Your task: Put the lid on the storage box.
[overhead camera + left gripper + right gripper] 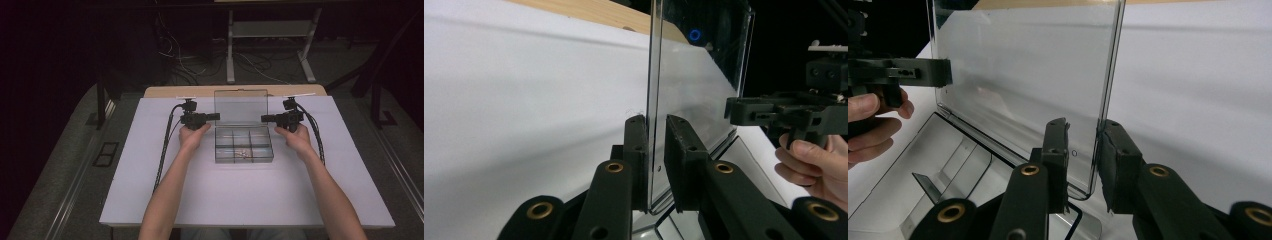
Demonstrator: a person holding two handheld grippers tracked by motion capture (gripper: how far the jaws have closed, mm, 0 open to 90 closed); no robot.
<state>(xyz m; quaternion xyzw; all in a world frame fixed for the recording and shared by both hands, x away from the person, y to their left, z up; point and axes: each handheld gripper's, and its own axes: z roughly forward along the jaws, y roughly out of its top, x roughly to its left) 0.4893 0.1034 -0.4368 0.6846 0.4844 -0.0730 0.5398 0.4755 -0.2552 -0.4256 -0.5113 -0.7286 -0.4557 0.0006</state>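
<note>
Two grippers flank a clear plastic compartment box [244, 145] that rests near the middle of a white table [150, 200], its transparent lid [241, 106] standing upright at the far side. The left gripper [216, 116] straddles the lid's left edge (seen edge-on in the left gripper view [655, 100]); one pad [636, 145] lies against the pane, the other seems a hair off it, so a firm grip cannot be confirmed. The right gripper [264, 118] has its jaws around the lid's right edge [1110, 75], a visible gap remaining on both sides. A few small items [242, 153] lie in one front compartment, too small to identify.
</note>
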